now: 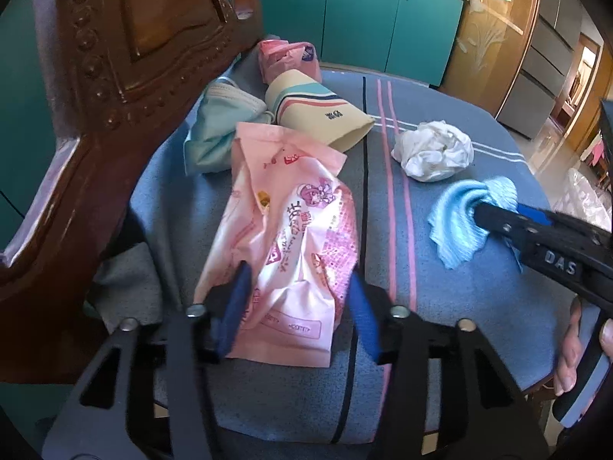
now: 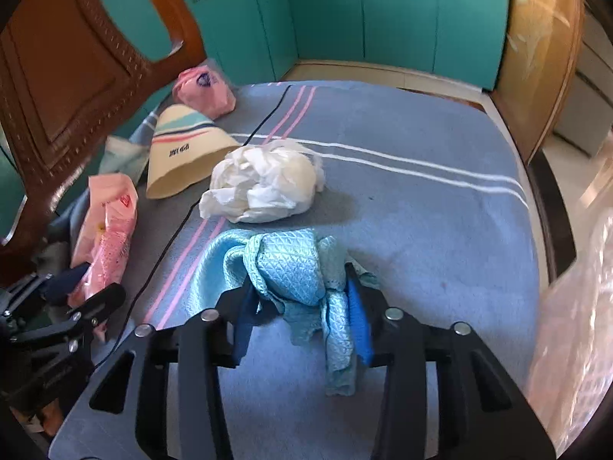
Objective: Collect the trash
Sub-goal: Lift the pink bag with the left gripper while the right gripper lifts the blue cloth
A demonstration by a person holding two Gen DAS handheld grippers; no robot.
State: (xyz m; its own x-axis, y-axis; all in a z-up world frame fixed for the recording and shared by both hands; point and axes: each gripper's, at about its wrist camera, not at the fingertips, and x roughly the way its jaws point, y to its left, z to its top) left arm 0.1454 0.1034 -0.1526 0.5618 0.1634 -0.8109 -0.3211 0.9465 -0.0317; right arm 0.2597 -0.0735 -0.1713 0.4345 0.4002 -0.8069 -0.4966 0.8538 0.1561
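Note:
On a blue striped seat cushion (image 1: pixel 440 295) lie several pieces of trash. My left gripper (image 1: pixel 297 299) has its fingers on both sides of a pink wipes packet (image 1: pixel 291 237), closed on its near end. My right gripper (image 2: pixel 302 303) is shut on a light blue cloth (image 2: pixel 291 268), which bunches between its fingers; it also shows in the left wrist view (image 1: pixel 459 222). A crumpled white tissue ball (image 1: pixel 433 149) (image 2: pixel 264 184) lies beyond the cloth. A flattened paper cup (image 1: pixel 314 111) (image 2: pixel 184 157) and a small pink pack (image 1: pixel 287 57) (image 2: pixel 203 88) lie further back.
A carved wooden chair back (image 1: pixel 115 76) rises on the left. A pale green face mask (image 1: pixel 218 126) lies against it. Teal cabinets (image 2: pixel 383 15) stand behind. A clear plastic bag (image 2: pixel 574 326) hangs at the right edge of the seat.

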